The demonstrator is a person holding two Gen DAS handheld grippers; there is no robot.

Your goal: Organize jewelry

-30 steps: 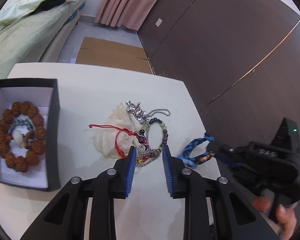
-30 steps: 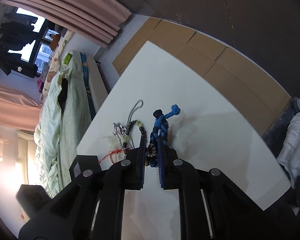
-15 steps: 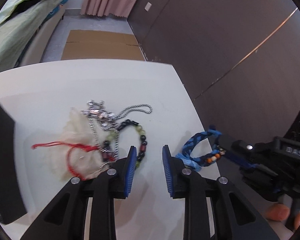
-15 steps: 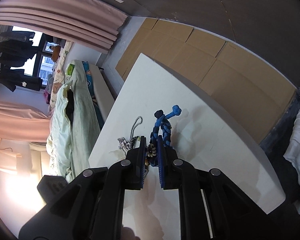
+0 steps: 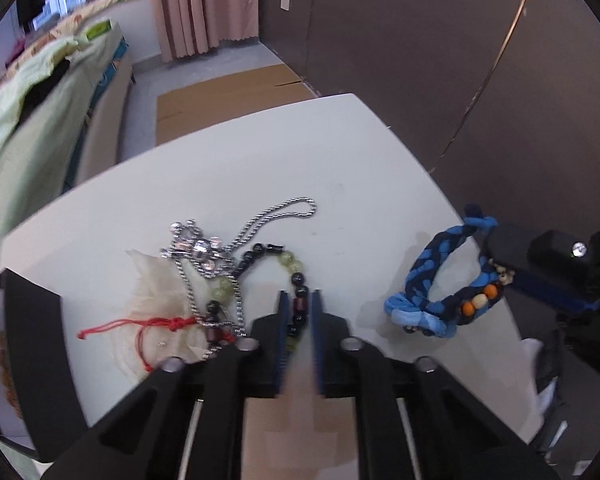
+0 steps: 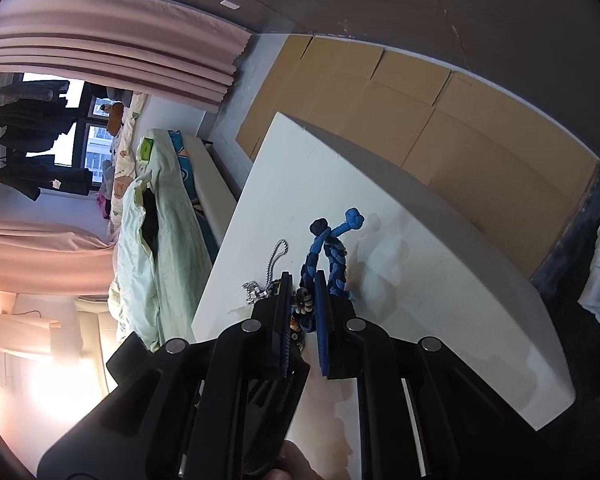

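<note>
A bracelet of dark and pale green beads lies on the white table, tangled with a silver chain and a red cord over a white pouch. My left gripper points down at it, jaws closing, with dark beads pinched between the blue pads. To the right, the blue braided bracelet with orange and white beads hangs just above the table. My right gripper is shut on its beaded end, and the braid sticks out ahead.
A black box with a white lining stands at the table's left edge. The table's far corner and right edge are close by. A bed lies past the table, with cardboard sheets on the floor by a dark wall.
My left gripper slid right, from the pouch to the beaded bracelet, tipped down and narrowed its jaws onto the beads. The box slipped to the left edge of view. The right gripper kept its grip.
</note>
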